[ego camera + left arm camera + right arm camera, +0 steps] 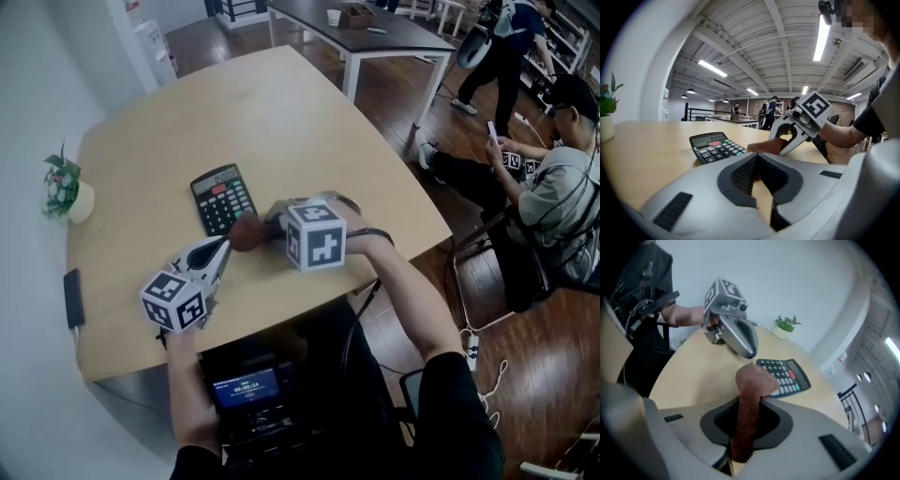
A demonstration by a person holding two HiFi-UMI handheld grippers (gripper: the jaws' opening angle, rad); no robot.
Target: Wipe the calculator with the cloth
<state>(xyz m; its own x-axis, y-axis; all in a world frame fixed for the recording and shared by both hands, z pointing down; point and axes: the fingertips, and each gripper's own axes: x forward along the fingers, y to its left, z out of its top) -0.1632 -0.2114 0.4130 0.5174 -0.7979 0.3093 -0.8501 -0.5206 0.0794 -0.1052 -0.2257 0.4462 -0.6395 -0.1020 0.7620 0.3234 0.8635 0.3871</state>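
**On the wooden table, a cloth held by the calculator**

Near the front edge of the pale wooden table (169, 122), the left gripper (223, 247) lies low and almost flat. It points away from the person, toward the calculator (223, 198). Its jaws are pressed together with nothing between them. The left arm (192, 384) comes up from below the front edge.

The right arm (412, 291) is bare below a black sleeve and reaches in from the right side. The right gripper (265, 228) tips down toward the table and points left. Its jaws are clamped tight on a brown cloth (246, 232). The cloth sticks out past the tips in a rounded lump. That lump is just beside the calculator's front right corner. I cannot tell if it touches.

The calculator is black, lies flat with its keys up, and sits near the middle of the table. It has one red key and some green ones. Its screen shows digits, but they are too small to read. Each gripper carries a cube with black and white square marks.

A small plant (64, 187) in a white pot stands at the table's left edge, by the white wall (37, 84). The floor (412, 103) is dark wood. A dark table (375, 36) stands farther back. A person (553, 187) sits on a chair to the right.
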